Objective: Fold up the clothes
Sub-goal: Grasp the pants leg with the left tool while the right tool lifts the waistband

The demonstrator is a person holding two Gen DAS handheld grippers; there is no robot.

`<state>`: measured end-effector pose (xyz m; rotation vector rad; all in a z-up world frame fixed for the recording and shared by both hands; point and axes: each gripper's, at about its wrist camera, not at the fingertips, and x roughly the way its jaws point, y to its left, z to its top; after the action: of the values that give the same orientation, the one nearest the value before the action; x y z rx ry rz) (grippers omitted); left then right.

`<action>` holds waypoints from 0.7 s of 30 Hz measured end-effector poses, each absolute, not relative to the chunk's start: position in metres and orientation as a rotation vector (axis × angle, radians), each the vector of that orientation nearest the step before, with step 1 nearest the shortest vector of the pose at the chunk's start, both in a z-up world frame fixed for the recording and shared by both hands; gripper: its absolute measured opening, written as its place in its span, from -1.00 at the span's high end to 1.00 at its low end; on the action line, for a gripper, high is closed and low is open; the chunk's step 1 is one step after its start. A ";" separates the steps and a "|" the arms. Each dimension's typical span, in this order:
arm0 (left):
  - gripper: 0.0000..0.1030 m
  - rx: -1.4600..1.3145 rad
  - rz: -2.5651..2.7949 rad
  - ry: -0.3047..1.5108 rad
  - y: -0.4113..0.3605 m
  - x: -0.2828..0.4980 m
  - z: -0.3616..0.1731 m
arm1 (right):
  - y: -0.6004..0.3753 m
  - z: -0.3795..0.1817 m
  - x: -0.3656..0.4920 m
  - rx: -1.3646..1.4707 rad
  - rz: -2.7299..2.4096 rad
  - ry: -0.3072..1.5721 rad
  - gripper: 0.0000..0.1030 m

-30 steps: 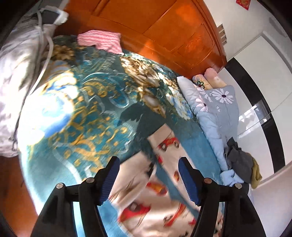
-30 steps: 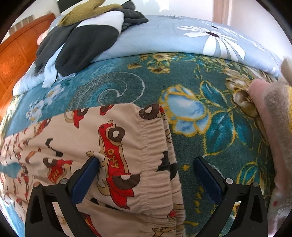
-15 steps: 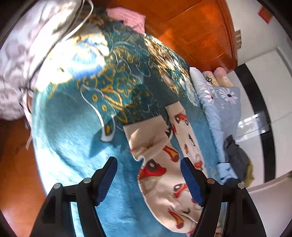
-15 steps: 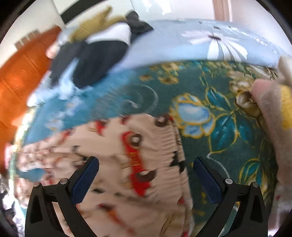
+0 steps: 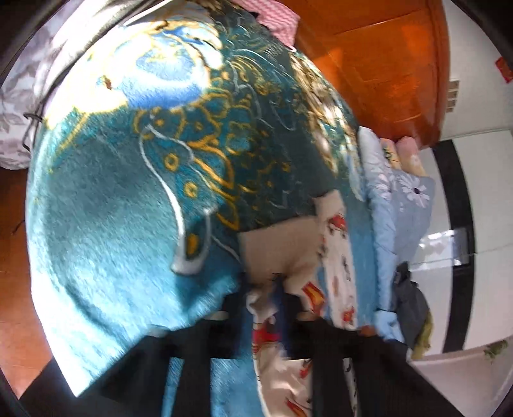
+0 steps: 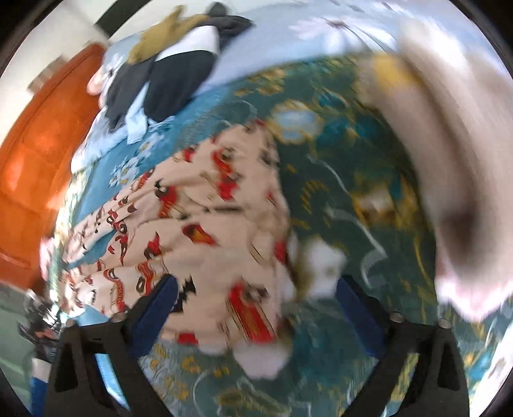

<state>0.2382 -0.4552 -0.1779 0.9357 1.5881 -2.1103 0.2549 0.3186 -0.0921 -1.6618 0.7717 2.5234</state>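
Cream children's trousers with red car prints point(image 5: 333, 253) lie on a teal floral blanket point(image 5: 121, 205). My left gripper point(image 5: 272, 308) is shut on the trousers' cuff end, with cloth bunched between the dark fingers. In the right wrist view, the trousers point(image 6: 205, 218) stretch away to the left, waistband end nearest. My right gripper point(image 6: 253, 308) is open, its blue pads either side of the waistband, just above it. The right view is motion-blurred.
A pile of dark and olive clothes point(image 6: 173, 67) sits on a light blue flowered quilt point(image 5: 404, 211). An orange wooden headboard point(image 5: 381, 64) stands behind. A pink striped cloth point(image 5: 279, 19) lies near it. A pinkish-beige fleece point(image 6: 449, 179) lies at the right.
My left gripper moved down onto the trouser cuff and closed on it. My right gripper stayed open while its view swung, and the trousers shifted left in it.
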 end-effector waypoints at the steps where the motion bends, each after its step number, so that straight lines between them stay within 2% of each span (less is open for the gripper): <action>1: 1.00 0.909 -2.113 1.574 -0.458 0.239 -0.175 | 0.322 -0.097 0.261 -1.684 2.489 0.828 -0.65; 4: 1.00 0.811 -2.165 1.517 -0.468 0.240 -0.155 | 0.320 -0.113 0.270 -1.741 2.429 0.914 -0.47; 7: 1.00 0.815 -2.236 1.439 -0.472 0.236 -0.135 | 0.313 -0.121 0.269 -1.757 2.425 0.949 -0.46; 11: 1.00 0.859 -2.271 1.427 -0.469 0.236 -0.134 | 0.304 -0.120 0.261 -1.759 2.457 0.977 -0.42; 15: 0.97 0.907 -2.259 1.488 -0.463 0.245 -0.150 | 0.286 -0.123 0.257 -1.827 2.505 1.046 0.09; 16: 0.96 0.917 -2.258 1.501 -0.461 0.248 -0.153 | 0.284 -0.125 0.256 -1.834 2.501 1.039 0.16; 19: 0.72 0.946 -2.258 1.531 -0.457 0.252 -0.158 | 0.284 -0.130 0.257 -1.816 2.483 1.047 0.25; 20: 0.42 0.953 -2.258 1.536 -0.456 0.252 -0.158 | 0.286 -0.132 0.257 -1.804 2.471 1.083 0.25; 21: 0.27 0.961 -2.255 1.541 -0.455 0.252 -0.159 | 0.288 -0.134 0.257 -1.791 2.459 1.119 0.26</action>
<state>0.2519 -0.4551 -0.1594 0.9605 1.5413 -2.2549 0.2574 0.2883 -0.1336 -1.7914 1.1188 2.4591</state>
